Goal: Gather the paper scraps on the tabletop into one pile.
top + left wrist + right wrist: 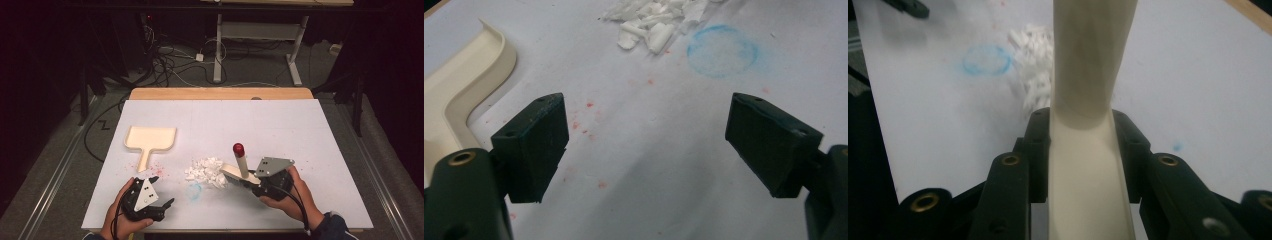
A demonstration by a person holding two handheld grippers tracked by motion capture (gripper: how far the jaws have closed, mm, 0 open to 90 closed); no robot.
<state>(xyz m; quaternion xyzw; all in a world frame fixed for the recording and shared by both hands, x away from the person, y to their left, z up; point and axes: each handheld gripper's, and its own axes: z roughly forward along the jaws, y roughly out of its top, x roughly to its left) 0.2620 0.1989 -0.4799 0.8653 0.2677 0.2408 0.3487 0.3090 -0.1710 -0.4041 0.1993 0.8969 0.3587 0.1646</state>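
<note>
Looks like a sweep-up job: a pile of white scraps (206,171) sits mid-bench, and everything else is easiest to place off that pile. The right gripper (260,184) is just to the pile's right, its fingers (1035,150) clamped tight on the cream handle of a small brush (241,167) with a red knob on top. The brush head rests touching the pile's right edge. In the right gripper view the handle fills the gap between the fingers completely, so the hold looks solid.

The left gripper (161,192) is on the near-left side of the pile, fingers (536,145) spread wide apart with nothing in them, hovering over bare bench. The cream dustpan (150,140) lies beyond it, left of the pile and well apart from it, handle pointing toward the person.

What could go wrong: that pan isn't anywhere near the scraps, so a sweep leftward now would probably just smear them across the bench (280,125), past the blue chalky ring (722,51) in front of the pile. The bits look light, so a fast stroke could scatter them. The pan also looks light enough to skid if it's not held down.
</note>
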